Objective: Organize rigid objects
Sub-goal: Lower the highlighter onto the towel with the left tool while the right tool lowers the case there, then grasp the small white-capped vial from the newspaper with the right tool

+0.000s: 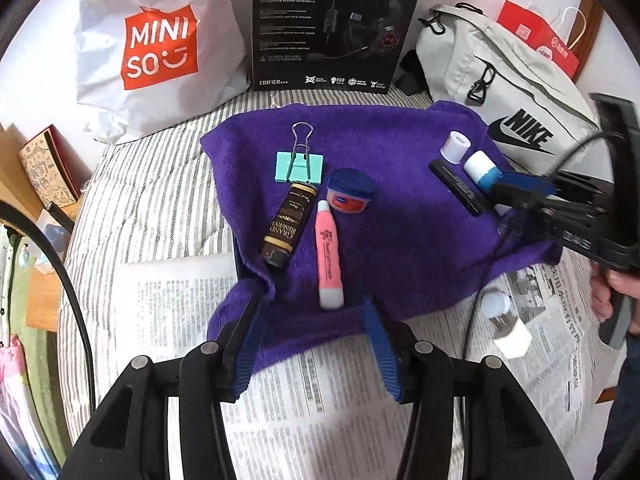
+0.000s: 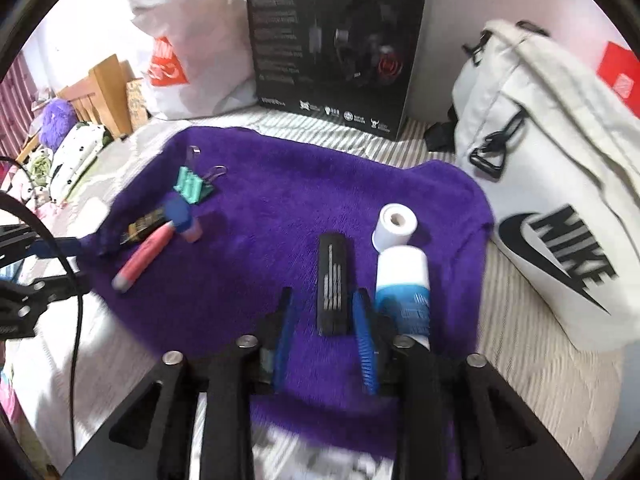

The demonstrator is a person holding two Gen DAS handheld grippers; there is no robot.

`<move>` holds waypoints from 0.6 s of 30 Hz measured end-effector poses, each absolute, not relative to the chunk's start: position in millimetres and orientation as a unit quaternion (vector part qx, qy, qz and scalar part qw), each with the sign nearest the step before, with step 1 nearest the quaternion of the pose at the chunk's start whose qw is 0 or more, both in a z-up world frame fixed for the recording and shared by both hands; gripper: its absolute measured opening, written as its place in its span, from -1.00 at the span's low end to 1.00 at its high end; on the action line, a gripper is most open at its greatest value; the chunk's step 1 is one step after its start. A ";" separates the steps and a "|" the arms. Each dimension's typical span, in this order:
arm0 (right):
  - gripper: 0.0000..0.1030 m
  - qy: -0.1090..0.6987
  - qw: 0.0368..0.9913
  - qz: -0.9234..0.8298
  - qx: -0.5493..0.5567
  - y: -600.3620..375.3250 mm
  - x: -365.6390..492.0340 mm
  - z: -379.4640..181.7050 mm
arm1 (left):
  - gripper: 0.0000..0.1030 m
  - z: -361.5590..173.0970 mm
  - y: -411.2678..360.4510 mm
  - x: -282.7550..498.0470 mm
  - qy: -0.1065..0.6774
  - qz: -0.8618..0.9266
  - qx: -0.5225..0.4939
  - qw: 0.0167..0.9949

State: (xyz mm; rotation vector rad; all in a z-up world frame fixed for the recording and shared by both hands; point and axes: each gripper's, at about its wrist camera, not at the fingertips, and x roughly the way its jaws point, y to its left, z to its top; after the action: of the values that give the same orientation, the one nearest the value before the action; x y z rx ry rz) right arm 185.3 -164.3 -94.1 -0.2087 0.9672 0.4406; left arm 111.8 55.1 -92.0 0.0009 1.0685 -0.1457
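Note:
A purple towel (image 1: 400,200) lies on the bed. On it lie a green binder clip (image 1: 299,165), a dark brown bottle (image 1: 289,225), a pink tube (image 1: 329,254) and a small blue-lidded jar (image 1: 351,191). To the right are a white roll (image 2: 395,225), a blue-and-white tube (image 2: 403,288) and a flat black stick (image 2: 333,282). My left gripper (image 1: 316,338) is open and empty, just short of the pink tube's near end. My right gripper (image 2: 326,334) is open, its fingers either side of the black stick's near end.
A Miniso bag (image 1: 160,48), a black headset box (image 1: 336,24) and a white Nike bag (image 1: 504,92) stand along the far side. Newspaper (image 1: 320,392) covers the near bed. A small white bottle (image 1: 502,320) lies on the paper at right.

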 end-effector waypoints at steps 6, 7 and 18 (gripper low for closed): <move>-0.31 0.459 0.857 0.218 -0.085 -186.6 130.8 -86.0 | -0.04 -91.2 50.3 90.4 0.509 -0.068 -0.001 0.858; -0.31 0.459 0.856 0.222 -0.085 -187.8 122.1 -86.5 | -0.04 -91.7 49.3 87.4 0.510 -0.068 -0.001 0.858; -0.33 0.491 0.828 0.254 -0.097 -170.0 99.5 -126.6 | -0.02 -96.8 40.1 62.4 0.522 -0.075 0.005 0.850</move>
State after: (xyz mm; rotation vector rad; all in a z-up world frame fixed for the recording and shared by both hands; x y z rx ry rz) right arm 99.5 -170.0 -126.6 -0.2053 1.0421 0.5394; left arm 62.4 40.1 -96.8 0.0100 1.0987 -0.1573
